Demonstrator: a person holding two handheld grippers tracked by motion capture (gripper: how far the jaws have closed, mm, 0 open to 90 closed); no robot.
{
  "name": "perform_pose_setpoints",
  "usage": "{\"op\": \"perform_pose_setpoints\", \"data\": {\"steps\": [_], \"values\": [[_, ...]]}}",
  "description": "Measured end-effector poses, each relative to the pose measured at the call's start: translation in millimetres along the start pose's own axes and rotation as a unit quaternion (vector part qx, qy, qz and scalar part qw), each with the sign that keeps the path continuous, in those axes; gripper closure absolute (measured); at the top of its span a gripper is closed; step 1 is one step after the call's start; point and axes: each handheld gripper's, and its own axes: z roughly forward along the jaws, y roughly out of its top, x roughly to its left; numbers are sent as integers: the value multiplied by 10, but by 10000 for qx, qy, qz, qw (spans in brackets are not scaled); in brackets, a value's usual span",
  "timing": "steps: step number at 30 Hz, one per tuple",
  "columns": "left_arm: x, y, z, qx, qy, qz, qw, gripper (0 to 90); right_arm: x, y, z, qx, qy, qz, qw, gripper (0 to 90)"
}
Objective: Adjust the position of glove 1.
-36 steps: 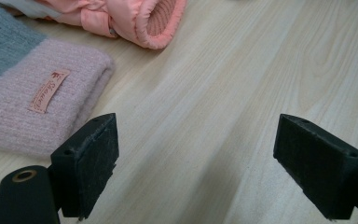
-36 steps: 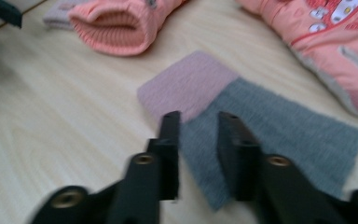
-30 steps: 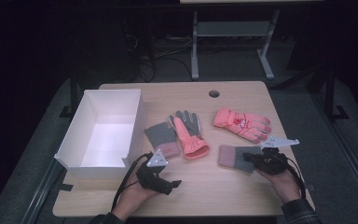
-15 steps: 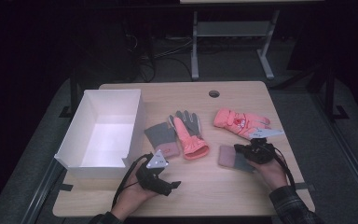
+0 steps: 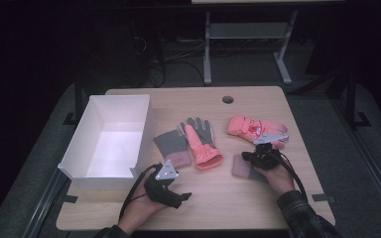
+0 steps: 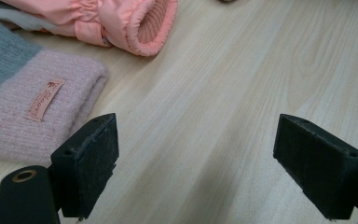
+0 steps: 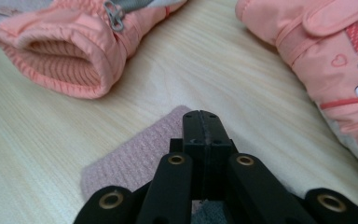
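Wooden table: gloves, white box

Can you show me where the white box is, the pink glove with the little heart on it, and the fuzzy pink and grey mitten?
white box point(image 5: 144, 130): high view, on its right wall.
pink glove point(image 7: 326, 51): right gripper view, on its back near the heart.
pink and grey mitten point(image 6: 25, 109): left gripper view, on its pink cuff by the label.

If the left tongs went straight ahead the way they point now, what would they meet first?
Mostly bare table; farther on, probably the peach glove's cuff, with the knit glove just off to the side.
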Motion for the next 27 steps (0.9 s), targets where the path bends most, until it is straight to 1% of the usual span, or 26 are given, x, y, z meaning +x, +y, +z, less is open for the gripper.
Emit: {"op": "perform_pose_setpoints", "data": {"steps": [2,6,7,9,12,14,16,18,21,25,27], "values": [[1,-3,7,-46,-7,-66,10000,137,2,-2,20,59,-12,8,10000,900],[-4,-2,-3,-34,9,-61,10000,137,14,-17,43,124,-15,7,9999,900],[-9,-3,-8,-34,30,-27,10000,137,24,-24,44,126,16,-74,9999,900],[-10,-6,-7,-36,39,-8,10000,137,38,-24,38,158,37,-35,9999,900],[5,-11,-8,-4,35,-23,10000,137,81,-64,11,175,177,7,9997,900],[13,-10,-20,2,41,5,10000,137,109,-92,-18,220,256,-92,9994,900],[16,-12,-18,19,46,-18,10000,137,145,-118,-48,265,340,-199,9989,900],[7,-15,-18,28,43,-51,10000,137,195,-142,-87,359,402,-257,9982,900],[-8,-21,-21,-16,50,-82,10000,137,275,-184,-157,456,476,-422,9969,900],[-5,-26,-24,-12,43,-61,10000,137,378,-258,-249,508,569,-549,9956,900],[-7,-25,-19,-17,41,-83,10000,137,432,-298,-295,527,609,-597,9950,900]]}}
